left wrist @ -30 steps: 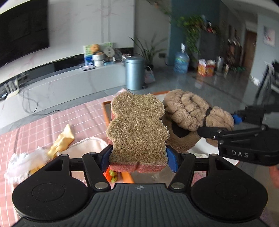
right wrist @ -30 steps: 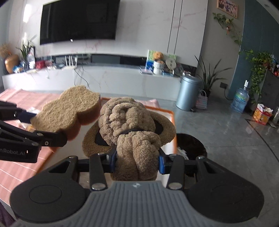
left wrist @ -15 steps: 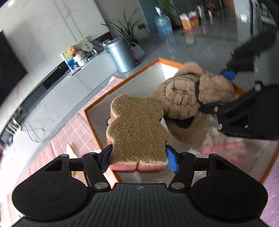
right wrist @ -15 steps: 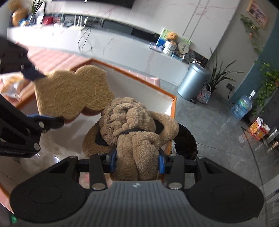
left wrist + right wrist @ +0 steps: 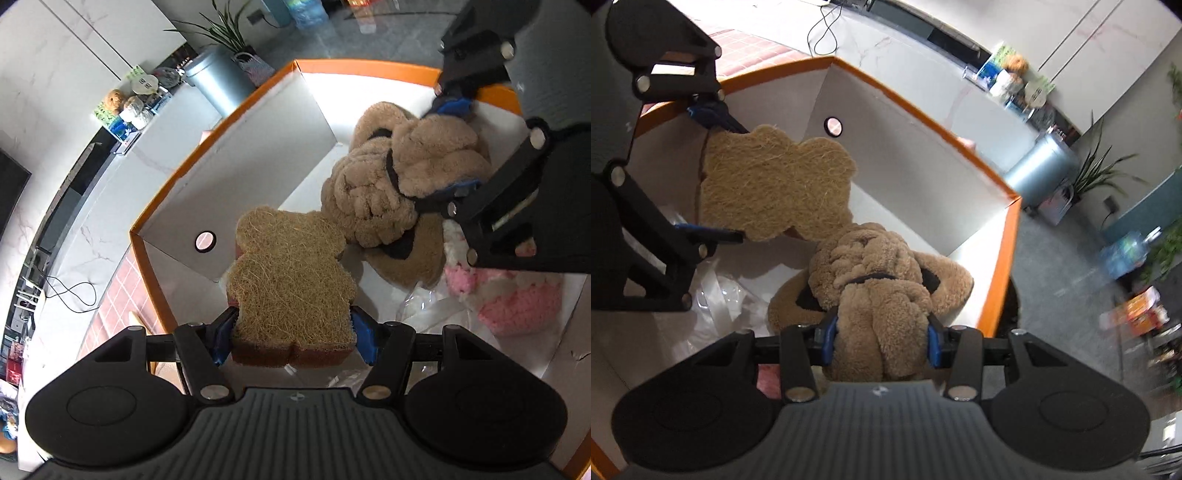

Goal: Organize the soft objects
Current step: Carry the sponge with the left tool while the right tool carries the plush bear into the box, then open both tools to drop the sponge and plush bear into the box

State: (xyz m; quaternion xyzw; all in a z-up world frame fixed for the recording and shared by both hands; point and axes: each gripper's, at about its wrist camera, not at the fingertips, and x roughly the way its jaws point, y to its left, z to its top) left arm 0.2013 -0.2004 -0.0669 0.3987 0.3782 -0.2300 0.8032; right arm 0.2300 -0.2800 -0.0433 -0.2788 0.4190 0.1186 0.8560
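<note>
1. Left wrist view: the left hand-held gripper (image 5: pixel 293 334) clamps a bear-shaped scouring sponge (image 5: pixel 291 280) by its lower sides, blue pads (image 5: pixel 364 338) pressing in from both flanks. The sponge shows a tan fibrous face and a reddish layer along its bottom edge.
2. The sponge hangs above the white inside of an orange-rimmed box (image 5: pixel 173 177), close to the box wall that carries a round hole (image 5: pixel 205 241).
3. Further inside the box, towards the far corner from that hole, the right hand-held gripper (image 5: pixel 448 147) holds a brown plush toy (image 5: pixel 391 192) with a dark band around it. The toy's lower part touches the box floor, as far as I can tell.
4. A pink and white knitted item (image 5: pixel 517 295) lies on the box floor just beside the plush toy, next to crumpled clear plastic (image 5: pixel 424 306).
5. Outside the box, beyond its hole wall, a pink checked bench (image 5: pixel 118 299) shows.
6. Right wrist view: the right hand-held gripper (image 5: pixel 879 338) grips the plush toy (image 5: pixel 875 280) at a moderate width, and its jaws have just been opening a little with the toy between them, pads touching the fur.
7. The toy sits low in the box (image 5: pixel 923 118), near the corner by the orange rim.
8. The left hand-held gripper (image 5: pixel 716 173) holds the sponge (image 5: pixel 772 188) above the box floor, just beside the toy and in front of the hole (image 5: pixel 833 126).
</note>
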